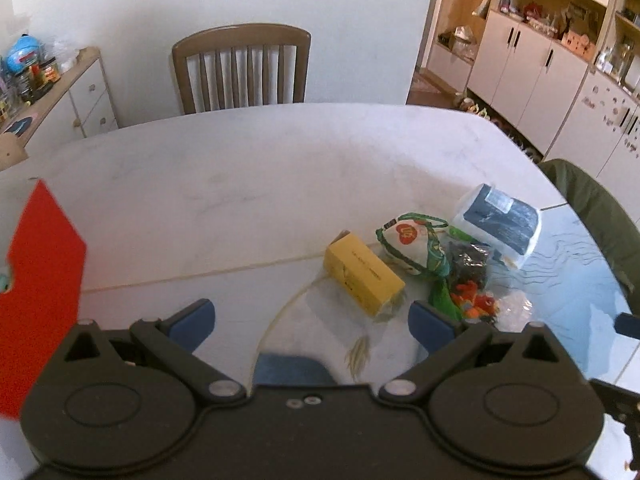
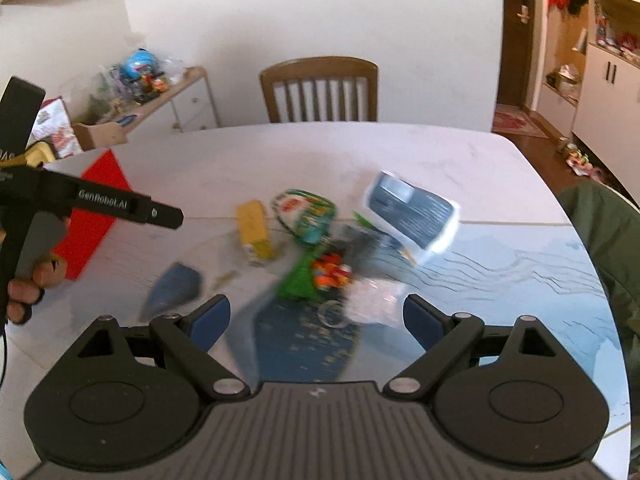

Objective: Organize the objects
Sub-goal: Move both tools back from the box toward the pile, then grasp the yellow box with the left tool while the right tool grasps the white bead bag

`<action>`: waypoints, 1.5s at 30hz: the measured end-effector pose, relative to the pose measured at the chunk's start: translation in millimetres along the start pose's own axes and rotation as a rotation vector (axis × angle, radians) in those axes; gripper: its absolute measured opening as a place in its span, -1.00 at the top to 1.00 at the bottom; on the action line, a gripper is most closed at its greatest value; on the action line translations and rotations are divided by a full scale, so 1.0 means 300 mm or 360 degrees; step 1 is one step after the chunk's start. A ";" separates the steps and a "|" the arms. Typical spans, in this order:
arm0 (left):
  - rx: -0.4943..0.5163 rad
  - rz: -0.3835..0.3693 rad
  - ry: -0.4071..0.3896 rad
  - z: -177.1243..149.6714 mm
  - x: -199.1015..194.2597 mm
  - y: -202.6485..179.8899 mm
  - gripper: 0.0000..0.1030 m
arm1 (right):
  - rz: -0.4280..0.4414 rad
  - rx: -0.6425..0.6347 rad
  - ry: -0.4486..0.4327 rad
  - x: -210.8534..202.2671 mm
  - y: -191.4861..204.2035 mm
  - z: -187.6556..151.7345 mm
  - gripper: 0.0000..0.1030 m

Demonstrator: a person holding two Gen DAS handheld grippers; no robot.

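A cluster of objects lies on the white table [image 1: 240,168]: a yellow box [image 1: 362,277], a white pouch with green cord [image 1: 412,246], a dark blue packet in clear wrap [image 1: 500,222], a black packet [image 1: 468,262] and an orange-green toy bag [image 1: 472,304]. My left gripper [image 1: 312,326] is open and empty, just in front of the yellow box. My right gripper [image 2: 316,322] is open and empty, above the toy bag [image 2: 320,276]. The right wrist view is blurred but shows the yellow box [image 2: 254,230], the pouch [image 2: 304,210] and the blue packet [image 2: 416,210].
A red sheet [image 1: 40,280] lies at the table's left, also in the right wrist view [image 2: 96,212]. A wooden chair [image 1: 244,68] stands behind the table. A sideboard with clutter [image 1: 52,92] is at left. Cabinets [image 1: 532,64] stand at right. A green-covered chair [image 1: 596,216] is at the right edge.
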State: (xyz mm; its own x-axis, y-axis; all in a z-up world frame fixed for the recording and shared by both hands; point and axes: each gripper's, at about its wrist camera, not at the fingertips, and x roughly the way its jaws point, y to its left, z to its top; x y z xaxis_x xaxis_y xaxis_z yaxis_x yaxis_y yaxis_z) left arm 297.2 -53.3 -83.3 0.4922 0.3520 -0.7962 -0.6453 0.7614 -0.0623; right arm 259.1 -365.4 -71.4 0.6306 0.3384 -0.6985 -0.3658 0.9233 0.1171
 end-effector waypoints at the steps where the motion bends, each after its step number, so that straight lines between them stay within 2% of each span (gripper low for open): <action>1: 0.0010 0.0004 0.0011 0.006 0.018 -0.008 -0.99 | -0.0001 0.0006 0.0007 0.009 -0.014 -0.002 -0.83; 9: 0.0042 0.0034 0.0119 0.045 0.161 -0.060 -0.99 | 0.0013 0.0031 0.0075 0.098 -0.104 -0.004 -0.81; 15: -0.0034 0.0035 0.0191 0.095 0.263 -0.084 -0.97 | 0.0022 -0.0011 0.0110 0.182 -0.132 0.013 -0.81; 18: -0.0019 0.0107 0.0234 0.104 0.306 -0.106 -0.95 | 0.0022 -0.0032 0.0141 0.233 -0.144 0.022 -0.74; 22: 0.0010 0.0115 0.0255 0.105 0.335 -0.124 -0.94 | 0.0028 -0.0038 0.0195 0.299 -0.161 0.024 -0.59; 25: 0.0004 0.0127 0.0287 0.103 0.358 -0.125 -0.85 | 0.0033 -0.0039 0.0236 0.344 -0.171 0.020 -0.48; 27: -0.0017 0.0128 0.0308 0.101 0.375 -0.121 -0.77 | 0.0054 -0.0024 0.0250 0.365 -0.175 0.017 -0.42; 29: -0.0044 0.0114 0.0314 0.095 0.379 -0.111 -0.68 | 0.0059 -0.0024 0.0266 0.383 -0.174 0.016 -0.22; 34: -0.0055 0.0098 0.0292 0.091 0.363 -0.105 -0.44 | 0.0072 -0.0021 0.0255 0.391 -0.162 0.020 -0.04; 37: -0.0045 0.0082 0.0269 0.084 0.351 -0.105 -0.18 | 0.0075 -0.0013 0.0255 0.390 -0.164 0.021 0.05; 40: -0.0029 0.0062 0.0258 0.078 0.340 -0.107 0.20 | 0.0063 -0.0006 0.0252 0.383 -0.164 0.019 0.14; 41: -0.0029 0.0045 0.0257 0.077 0.335 -0.108 0.38 | 0.0055 -0.0004 0.0252 0.380 -0.163 0.019 0.18; 42: -0.0028 0.0033 0.0257 0.070 0.334 -0.105 0.44 | 0.0046 -0.0003 0.0250 0.378 -0.162 0.020 0.20; 45: -0.0032 0.0032 0.0260 0.063 0.313 -0.098 0.45 | 0.0008 0.0001 0.0241 0.364 -0.163 0.019 0.27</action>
State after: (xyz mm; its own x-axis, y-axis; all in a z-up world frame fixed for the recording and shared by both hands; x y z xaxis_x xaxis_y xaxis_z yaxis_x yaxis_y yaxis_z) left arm 373.5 -32.3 -144.8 0.3784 0.2723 -0.8847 -0.6661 0.7437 -0.0560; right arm 349.6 -372.6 -149.4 0.5182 0.3114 -0.7965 -0.3683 0.9218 0.1209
